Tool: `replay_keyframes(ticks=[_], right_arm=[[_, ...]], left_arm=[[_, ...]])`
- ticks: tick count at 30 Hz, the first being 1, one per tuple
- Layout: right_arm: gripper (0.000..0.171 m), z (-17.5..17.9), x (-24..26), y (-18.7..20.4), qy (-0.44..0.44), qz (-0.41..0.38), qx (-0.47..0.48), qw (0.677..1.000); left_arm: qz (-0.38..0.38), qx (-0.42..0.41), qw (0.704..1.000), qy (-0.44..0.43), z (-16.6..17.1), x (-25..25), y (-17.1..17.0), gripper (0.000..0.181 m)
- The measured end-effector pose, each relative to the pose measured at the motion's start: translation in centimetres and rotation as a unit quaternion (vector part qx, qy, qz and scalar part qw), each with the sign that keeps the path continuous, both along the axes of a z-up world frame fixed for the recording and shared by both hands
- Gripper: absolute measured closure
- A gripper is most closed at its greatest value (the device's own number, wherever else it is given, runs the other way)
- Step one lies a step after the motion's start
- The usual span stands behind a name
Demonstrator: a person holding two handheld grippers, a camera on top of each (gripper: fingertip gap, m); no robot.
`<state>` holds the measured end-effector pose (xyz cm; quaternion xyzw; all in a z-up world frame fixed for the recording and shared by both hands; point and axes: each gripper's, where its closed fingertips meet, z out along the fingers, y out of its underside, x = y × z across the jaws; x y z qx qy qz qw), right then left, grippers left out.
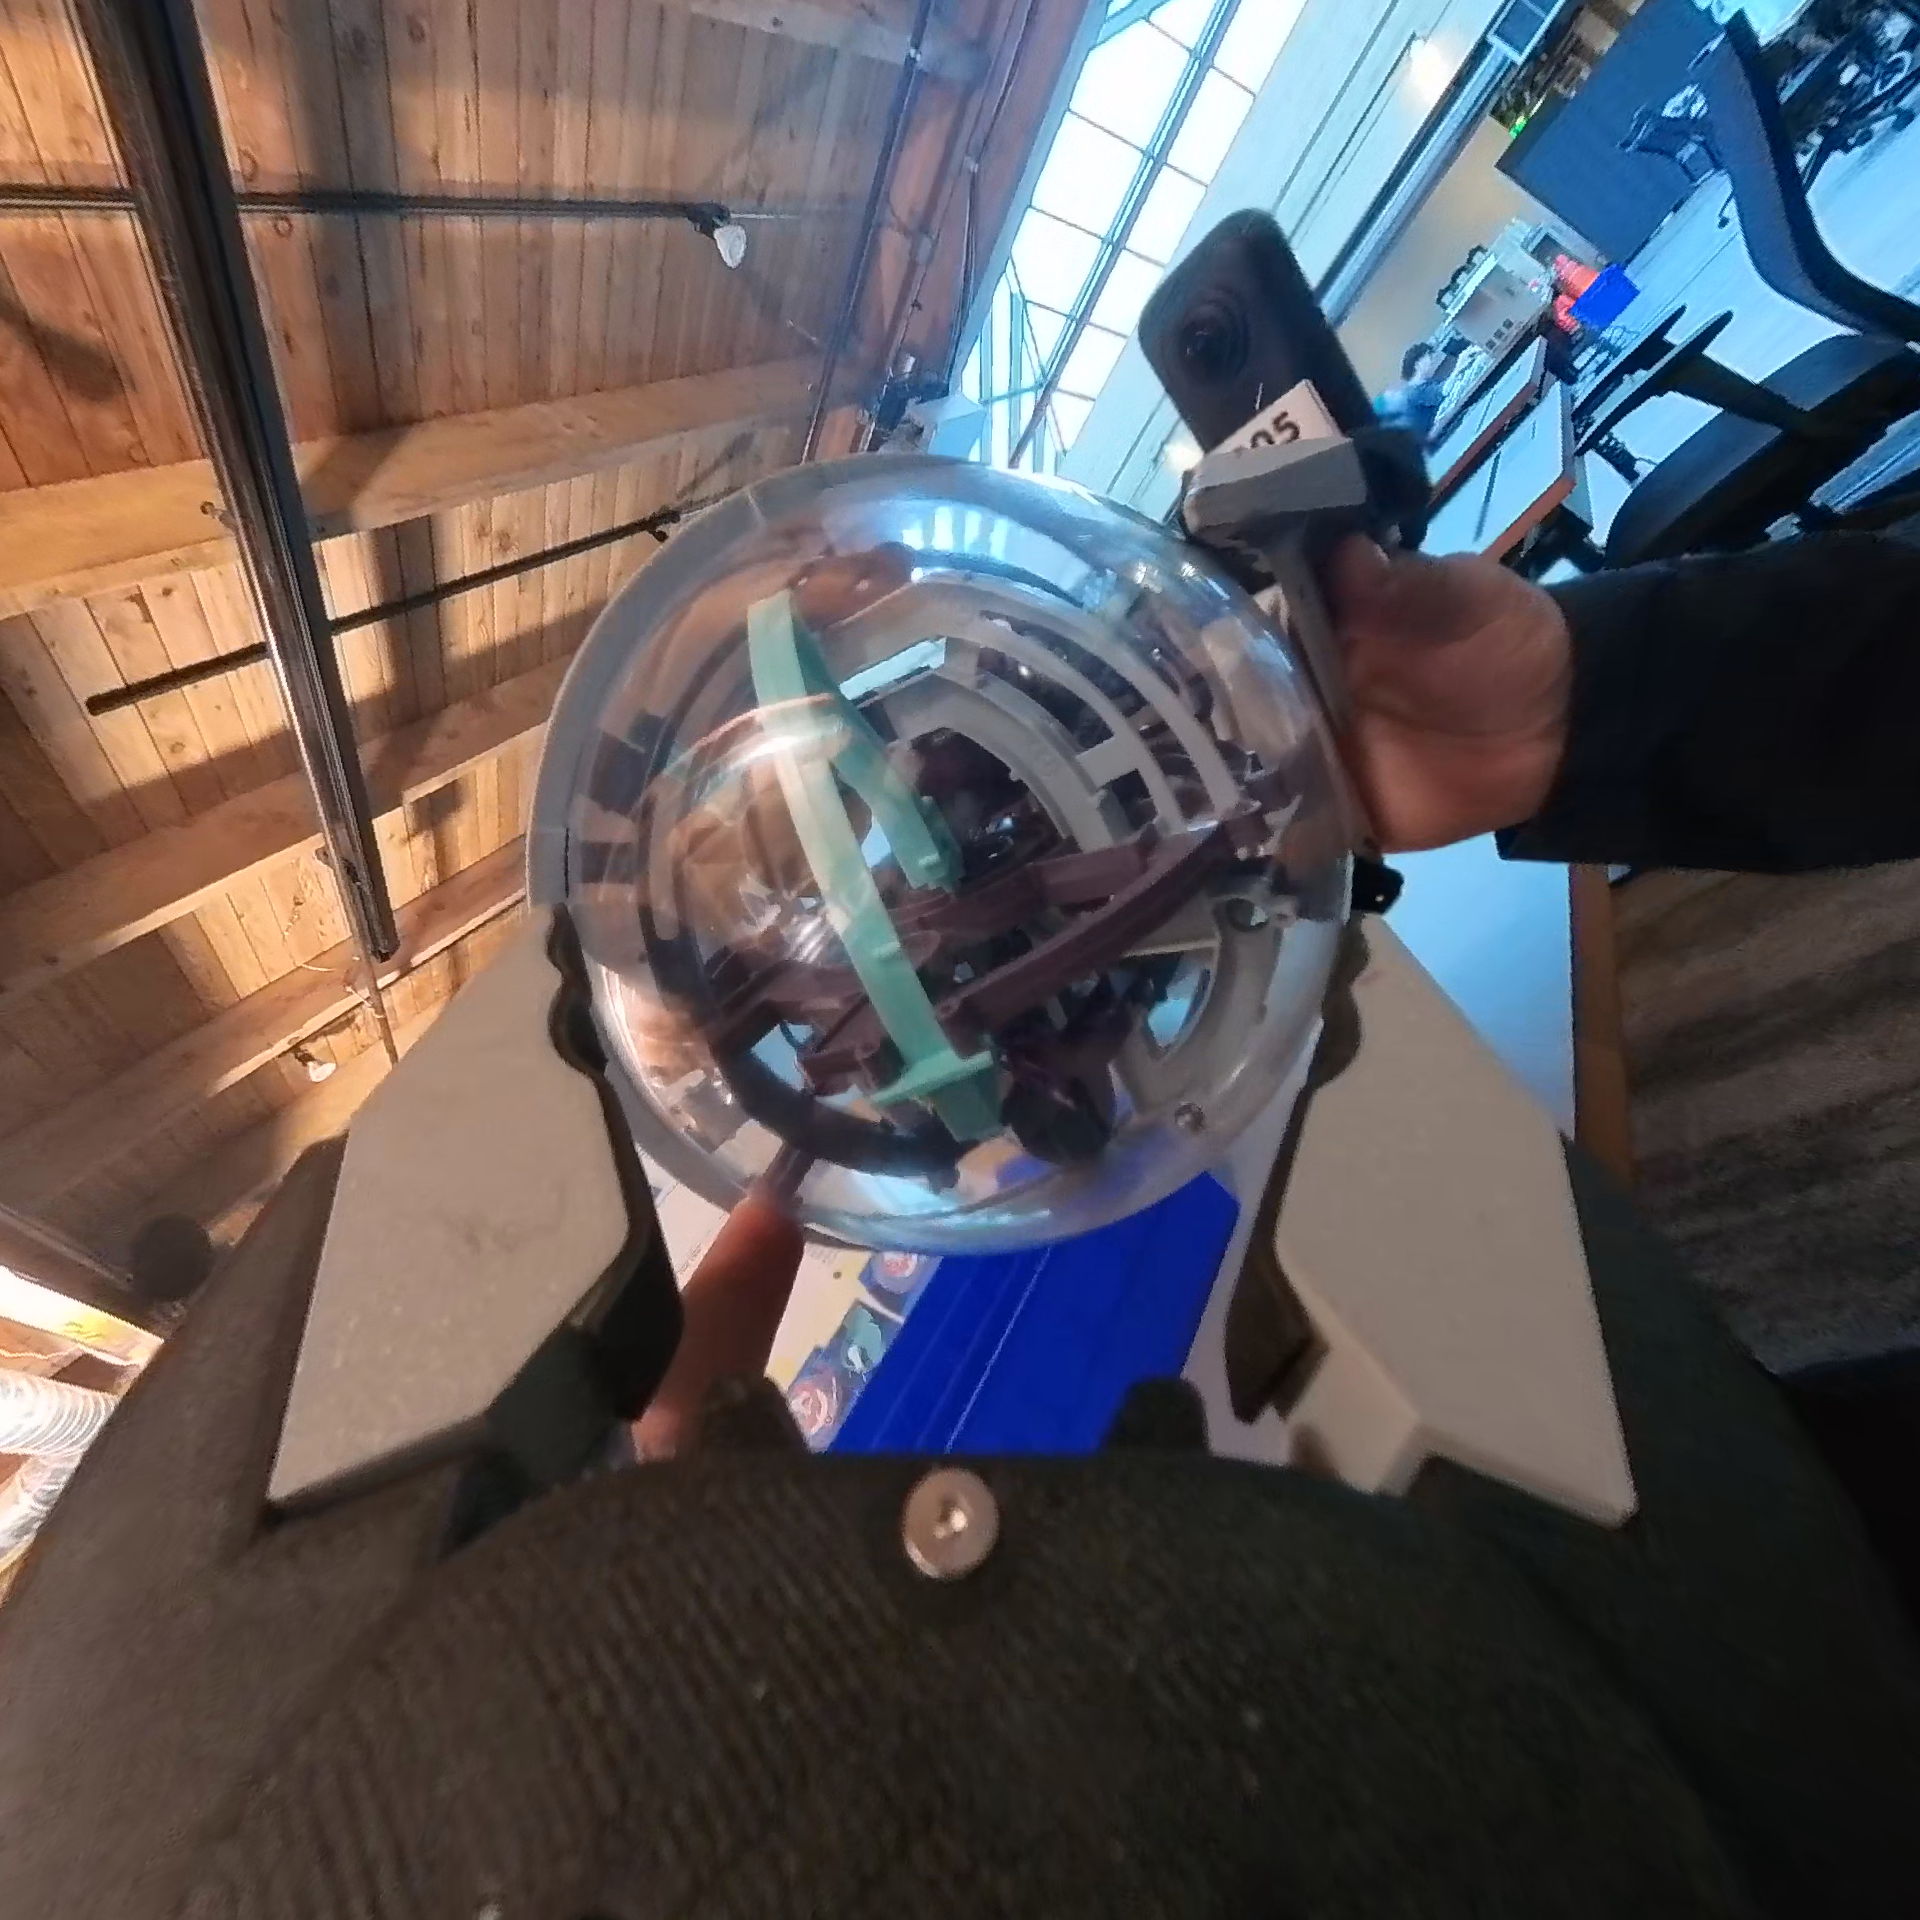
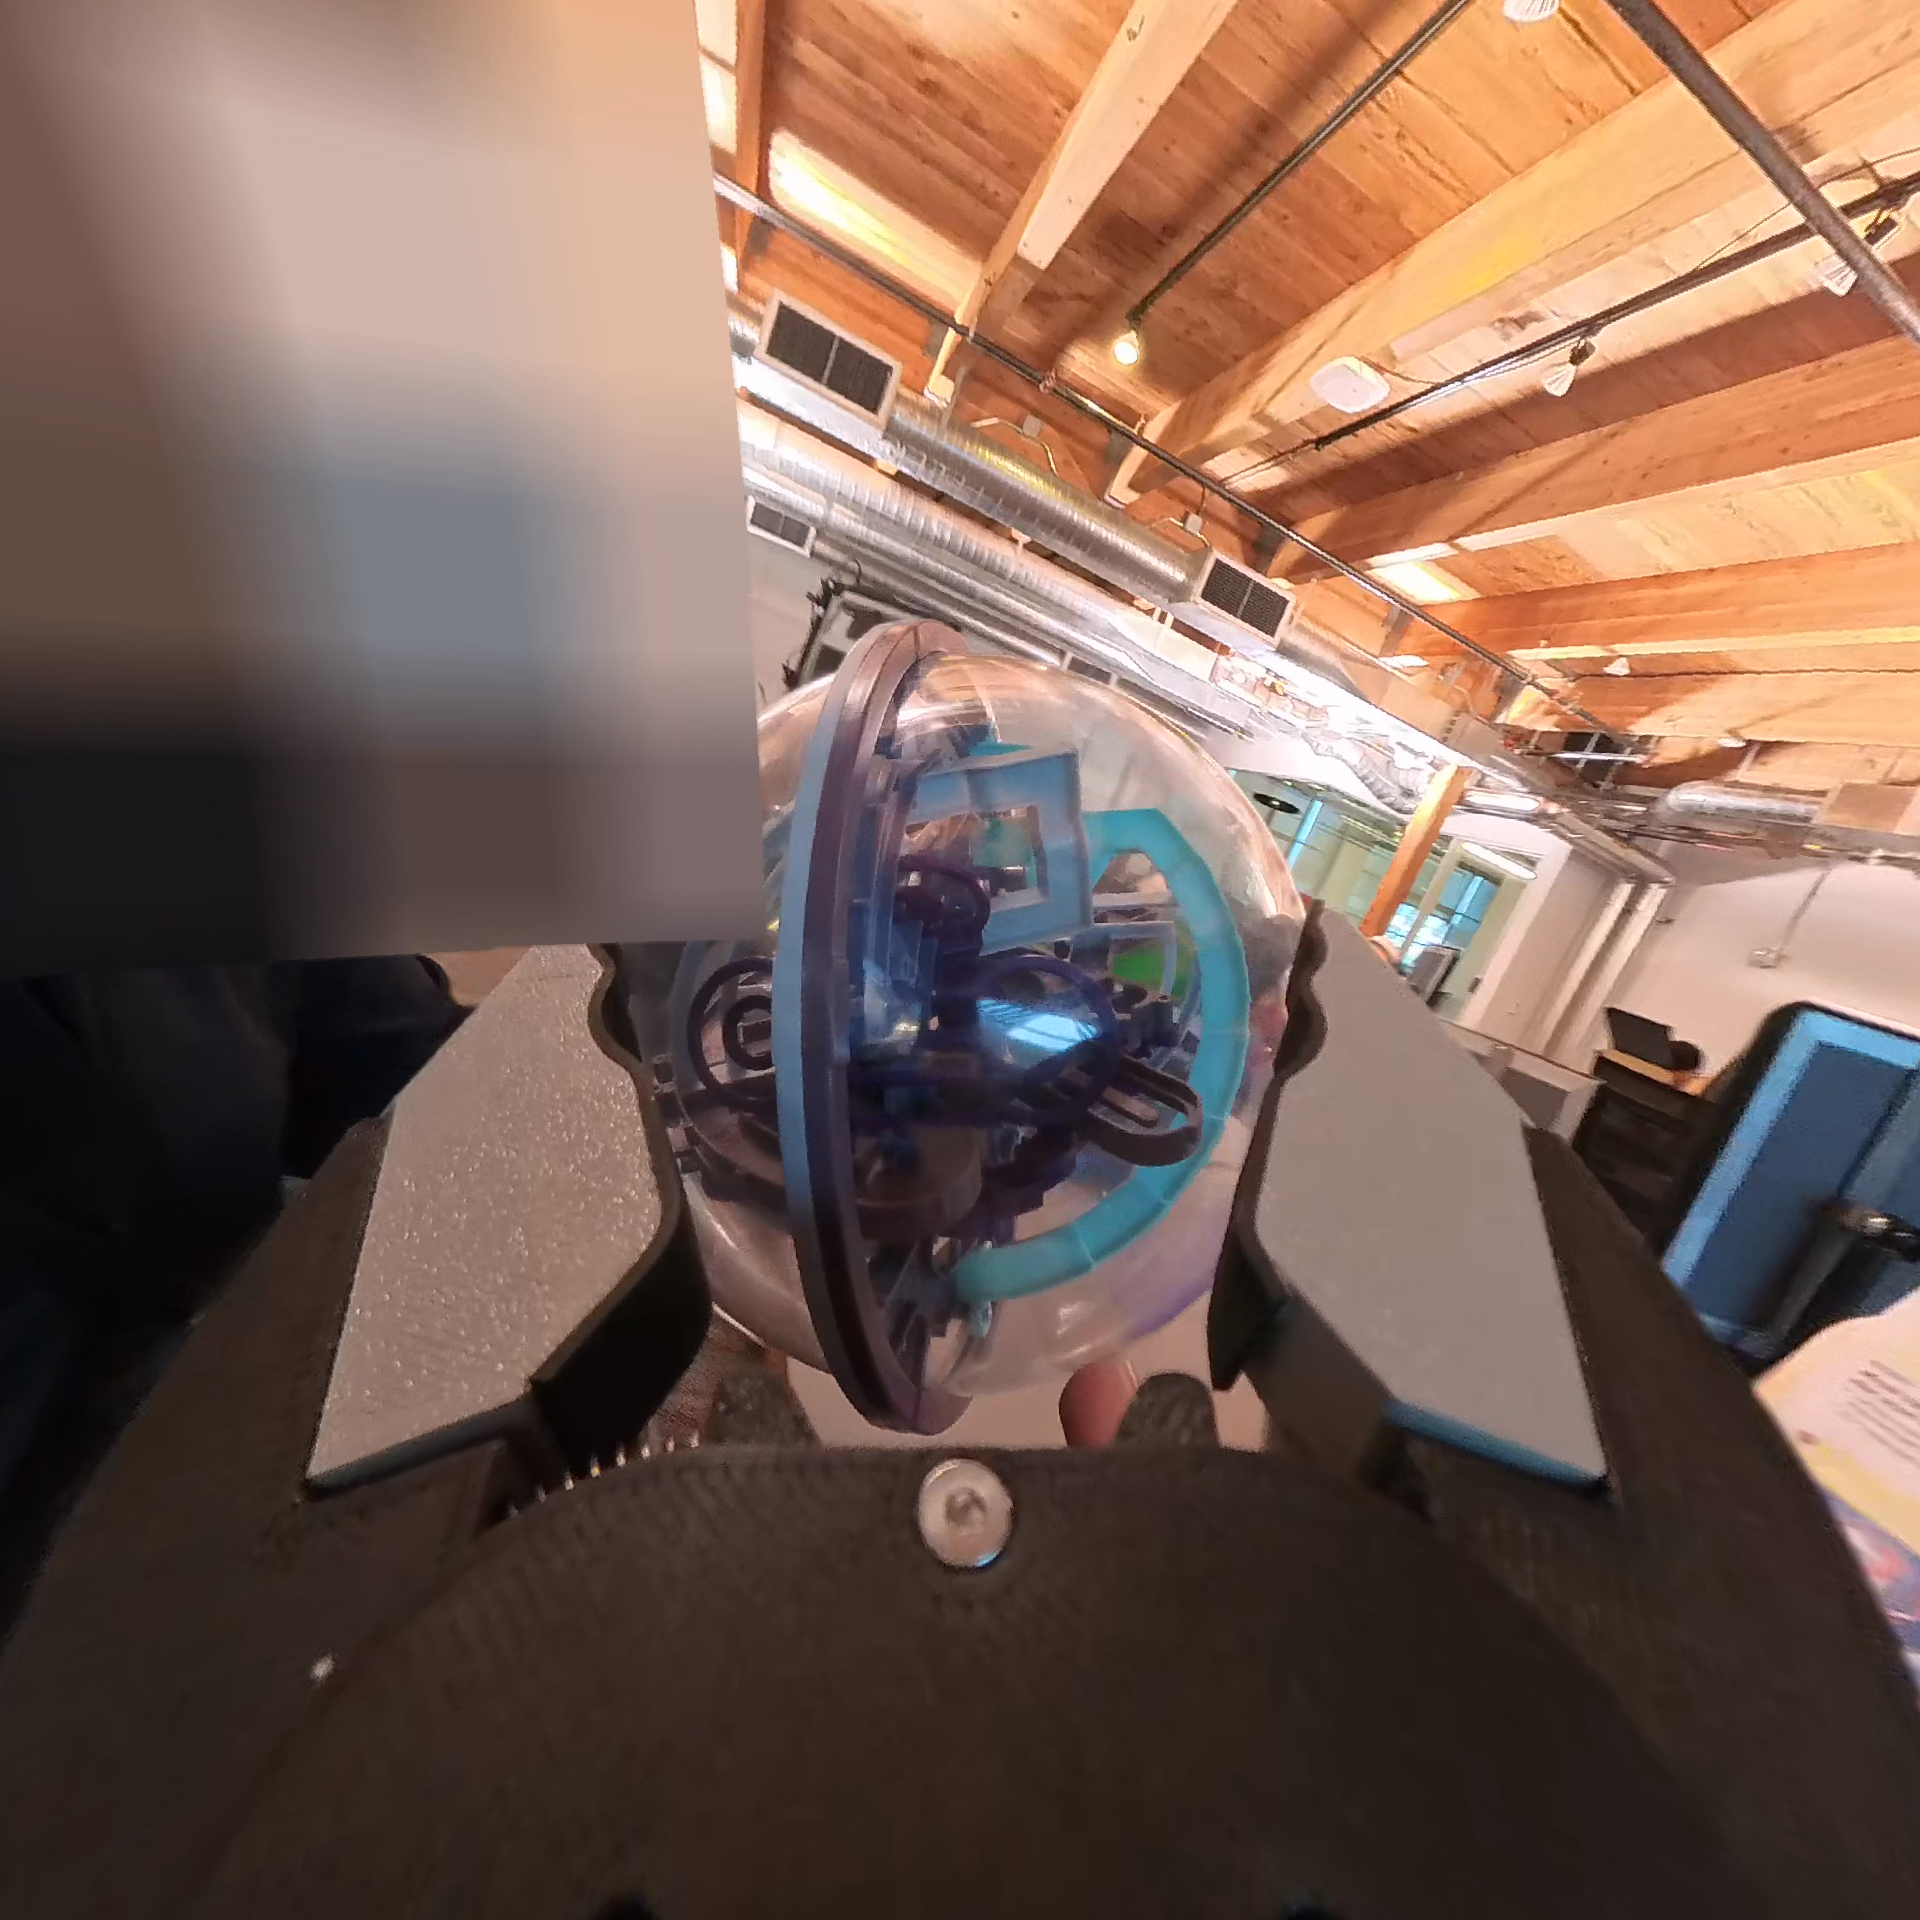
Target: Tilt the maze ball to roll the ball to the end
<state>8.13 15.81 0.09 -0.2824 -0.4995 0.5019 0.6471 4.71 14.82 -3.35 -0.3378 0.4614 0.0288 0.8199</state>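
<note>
The maze ball (image 1: 935,852) is a clear plastic sphere with green, brown and grey tracks inside, held up in the air. My left gripper (image 1: 956,935) is shut on it, one finger on each side. In the right wrist view the maze ball (image 2: 987,1039) shows a dark seam ring and a turquoise curved track, and my right gripper (image 2: 966,966) is shut on it too. The right gripper's body with its camera (image 1: 1247,343) and the hand (image 1: 1455,707) that holds it show behind the sphere. I cannot make out the small ball inside.
A white table (image 1: 1455,1143) with a blue sheet (image 1: 1039,1330) lies below the sphere. A wooden ceiling (image 2: 1455,312) fills the background. Desks and office chairs (image 1: 1766,312) stand far off. A blue partition (image 2: 1787,1174) and papers (image 2: 1849,1434) are at the right.
</note>
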Motion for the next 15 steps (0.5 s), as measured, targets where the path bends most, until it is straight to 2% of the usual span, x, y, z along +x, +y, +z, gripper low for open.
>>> replay_keyframes(ticks=[8, 15], right_arm=[[0.049, 0.0, -0.8, -0.3, -0.04, -0.104, 0.076, 0.991], [0.049, -0.2, -1.4, -1.0, -0.074, -0.196, 0.168, 0.963]], left_arm=[[0.015, -0.017, 1.0, 0.0, -0.6, -0.6, 1.5, 0.045], [0.041, -0.018, 0.999, 0.002, -1.1, -0.9, 2.7, 0.045]])
